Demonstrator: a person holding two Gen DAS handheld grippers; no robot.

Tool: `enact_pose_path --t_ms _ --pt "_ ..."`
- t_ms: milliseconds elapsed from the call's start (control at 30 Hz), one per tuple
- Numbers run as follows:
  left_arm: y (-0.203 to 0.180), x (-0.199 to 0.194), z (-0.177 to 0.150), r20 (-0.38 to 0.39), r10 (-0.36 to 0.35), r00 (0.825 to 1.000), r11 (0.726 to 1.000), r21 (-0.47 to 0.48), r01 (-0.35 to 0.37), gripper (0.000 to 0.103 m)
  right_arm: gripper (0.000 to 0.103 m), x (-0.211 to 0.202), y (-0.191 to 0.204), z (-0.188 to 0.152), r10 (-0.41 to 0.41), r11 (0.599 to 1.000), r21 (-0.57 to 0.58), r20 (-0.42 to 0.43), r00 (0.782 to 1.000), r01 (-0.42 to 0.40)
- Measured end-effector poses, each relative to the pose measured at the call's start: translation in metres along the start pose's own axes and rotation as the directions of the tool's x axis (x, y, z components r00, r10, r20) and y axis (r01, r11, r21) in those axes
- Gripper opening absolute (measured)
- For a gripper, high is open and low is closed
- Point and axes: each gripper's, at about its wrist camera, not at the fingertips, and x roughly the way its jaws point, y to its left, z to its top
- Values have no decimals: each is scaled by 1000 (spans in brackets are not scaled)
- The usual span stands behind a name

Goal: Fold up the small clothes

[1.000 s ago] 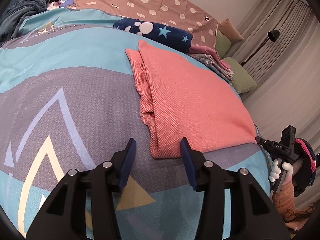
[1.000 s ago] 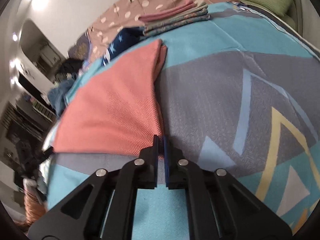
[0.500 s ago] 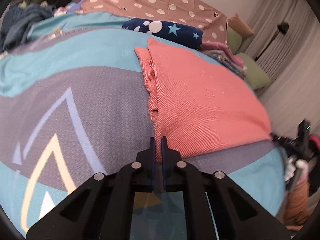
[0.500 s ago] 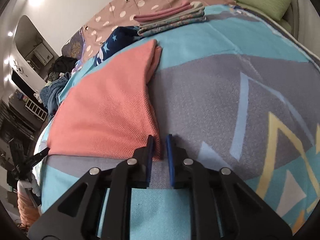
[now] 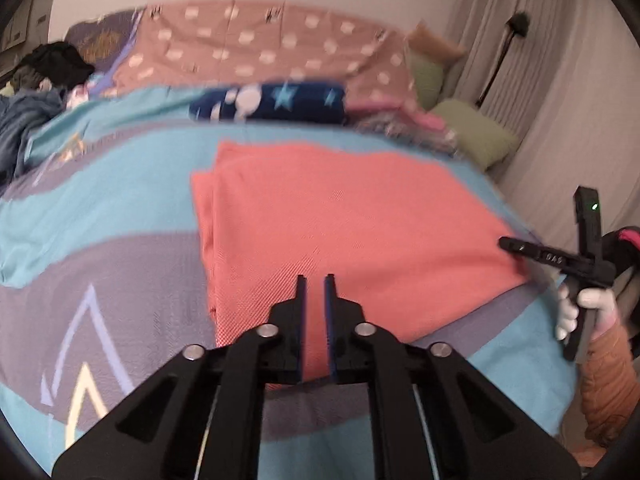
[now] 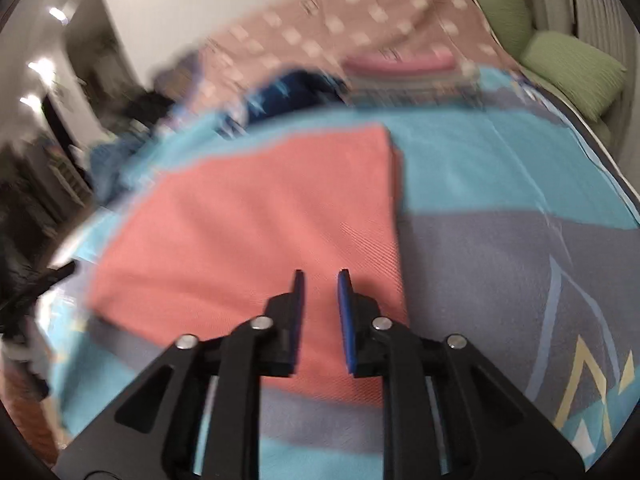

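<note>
Coral cloth [image 5: 352, 224] folded flat mid-bed [image 5: 100, 200]; left gripper [image 5: 316, 280], right gripper [image 6: 320, 276] slightly parted, empty; further folds likely remain

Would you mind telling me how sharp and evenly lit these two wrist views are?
Left wrist: the far navy star blanket is smeared by motion blur, while the left gripper stays crisp. Right wrist: the coral garment and background are blurred, ceiling lights glare at upper left, and fisheye distortion bows the bed.
</note>
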Motion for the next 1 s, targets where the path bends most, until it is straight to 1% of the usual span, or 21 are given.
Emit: enact_pose_path --t_ms 33,67,100,167,200,300,333,367,433,500,533,600,633,667,767,833,867,900,933,967,1000 --pt "5 18 -5 -59 22 998 1000 -20 -24 20 9 15 -7 -3 -29 1000 5 -33 999 29" --pt "12 26 -10 -48 -3 999 999 -47 1 20 9 20 -14 -6 4 1000 29 -25 1000 -4" --pt "18 20 -10 -22 -40 999 996 -74 39 19 8 16 -22 -7 48 996 75 -14 999 -47" --pt "23 11 -7 -5 -53 999 993 -110 53 19 8 11 -28 -7 78 991 108 -20 997 -75" --pt "20 8 -8 -3 -56 998 993 -104 55 19 8 9 -31 -8 102 988 120 -19 995 -99" --pt "-16 5 1 -13 -142 990 990 24 142 20 10 4 -42 -1 171 973 163 -23 985 -165" --pt "-36 5 5 -22 -190 982 978 83 191 20 12 4 -45 4 177 970 170 -17 984 -171" --pt "-51 7 9 -30 -231 973 965 121 233 21 19 2 -48 13 162 973 166 -5 987 -159" --pt "-87 20 21 -74 -322 944 926 182 330 22 30 1 -50 31 141 979 148 11 990 -141" --pt "-121 34 30 -123 -372 920 890 236 391 22 31 5 -59 51 151 978 144 10 988 -151" --pt "-143 45 33 -158 -398 904 862 273 427 22 31 10 -63 60 173 974 149 3 985 -171" --pt "-175 63 38 -214 -432 876 822 306 480 22 31 22 -71 76 228 962 158 -26 973 -221" --pt "-194 73 38 -256 -451 855 796 318 515 22 32 28 -74 82 244 959 160 -39 969 -235" --pt "-208 81 37 -285 -459 841 778 328 536 22 36 33 -77 87 254 957 159 -54 966 -243" --pt "-241 107 37 -356 -440 824 744 370 557 22 43 56 -82 102 286 951 151 -110 952 -268" --pt "-254 123 35 -399 -440 804 729 364 580 23 47 76 -87 110 326 940 155 -144 934 -304" --pt "-256 130 34 -419 -447 790 722 353 595 23 50 82 -87 112 337 937 156 -158 928 -313" --pt "-257 137 32 -438 -459 773 713 338 615 23 50 93 -88 115 357 930 159 -176 917 -332" --pt "-255 143 31 -448 -487 750 699 315 642 23 50 100 -89 118 373 924 157 -181 910 -348" --pt "-252 148 33 -451 -514 730 688 291 665 23 35 105 -89 122 384 921 151 -179 906 -360" --pt "-247 154 34 -462 -547 699 676 249 694 23 16 110 -87 127 367 928 133 -173 914 -347"
